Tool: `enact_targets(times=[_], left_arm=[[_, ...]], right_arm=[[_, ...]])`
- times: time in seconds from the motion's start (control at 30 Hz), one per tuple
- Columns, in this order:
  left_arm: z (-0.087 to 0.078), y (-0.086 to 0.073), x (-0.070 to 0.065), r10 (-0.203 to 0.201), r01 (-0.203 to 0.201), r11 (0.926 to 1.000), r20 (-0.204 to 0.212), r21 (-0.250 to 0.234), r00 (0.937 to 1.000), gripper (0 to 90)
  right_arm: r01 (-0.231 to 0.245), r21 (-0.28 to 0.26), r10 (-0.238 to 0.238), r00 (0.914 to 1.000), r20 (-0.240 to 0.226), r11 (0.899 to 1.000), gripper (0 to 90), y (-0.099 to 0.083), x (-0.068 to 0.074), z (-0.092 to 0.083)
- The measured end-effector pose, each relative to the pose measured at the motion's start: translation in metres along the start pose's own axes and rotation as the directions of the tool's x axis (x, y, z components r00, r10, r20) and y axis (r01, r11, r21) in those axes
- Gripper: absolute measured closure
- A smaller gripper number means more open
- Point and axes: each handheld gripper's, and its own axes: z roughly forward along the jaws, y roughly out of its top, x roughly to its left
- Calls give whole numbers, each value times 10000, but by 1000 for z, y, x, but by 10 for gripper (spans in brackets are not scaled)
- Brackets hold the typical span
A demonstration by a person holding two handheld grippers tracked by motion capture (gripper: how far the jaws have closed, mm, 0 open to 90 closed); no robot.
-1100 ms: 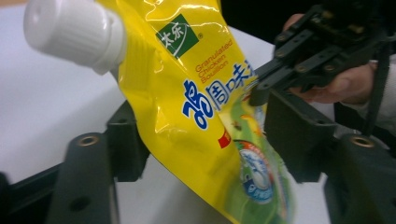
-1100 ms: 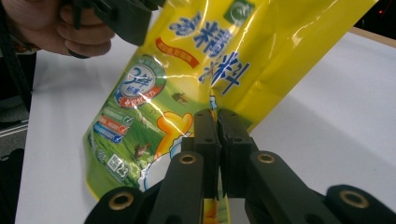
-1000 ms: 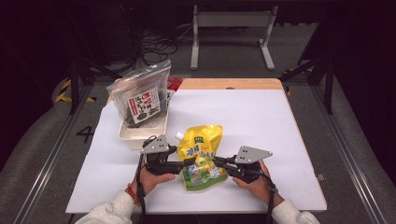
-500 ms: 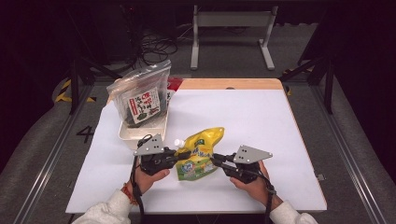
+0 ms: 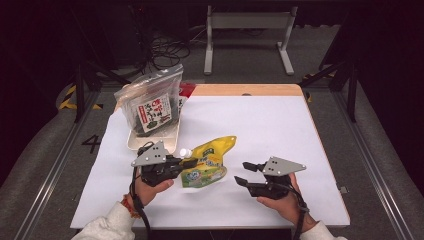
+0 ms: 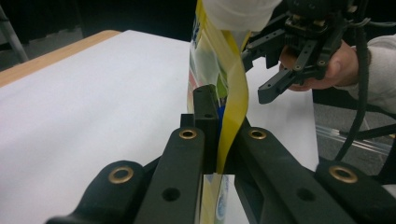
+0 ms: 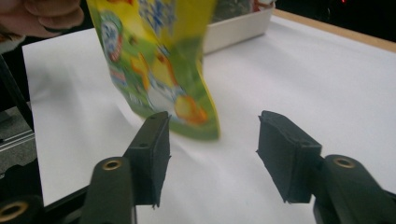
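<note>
Left claw grips yellow pouch over white counter; right claw lets go.

From left: a clear bag (image 5: 152, 102) of dark snack packs w/ a red-and-white label stands in a shallow white tray (image 5: 134, 144) at the counter's (image 5: 280, 125) far-left part. Just in front, the left claw (image 5: 187, 163) is clamped on the edge of the yellow-green pouch (image 5: 207, 160), which bears cartoon print and a white cap at its upper left; in the left claw view the pouch edge (image 6: 231, 98) sits pinched between the black jaws. Pouch is mid-counter, tilted, betw. the two hands. At right, the right claw (image 5: 246, 173) has just been opening: jaws apart, nothing betw. them, a clear gap to the pouch, whose lower corner (image 7: 187, 112) hangs beyond the pads (image 7: 156, 140) in the right claw view.
</note>
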Motion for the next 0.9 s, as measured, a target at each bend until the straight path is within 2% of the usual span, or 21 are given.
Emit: enact_targets(times=[0.13,0.4,0.53,0.63,0.8,0.9], left_arm=[[-15,5,2,141,-147,9996,-267,-221,9995,900],[-45,17,7,267,-341,9964,-950,-770,9951,900],[-65,25,11,338,-495,9921,-1347,-1150,9903,900],[-80,30,16,517,-715,9914,-1738,-1096,9834,900],[-98,34,29,486,-737,9919,-2271,-1032,9727,900],[-108,36,35,474,-759,9912,-2439,-1085,9686,900]], right_arm=[[-143,379,134,9996,255,9992,387,-10,-5,-12],[-270,711,240,9988,417,9971,350,-21,-9,-17],[-352,886,312,9985,460,9954,334,-25,-11,-19],[-310,1072,241,9976,654,9938,330,-28,-12,-20],[-633,972,573,9964,628,9933,316,-31,-15,-22],[-607,1031,546,9966,612,9928,310,-31,-14,-21]])
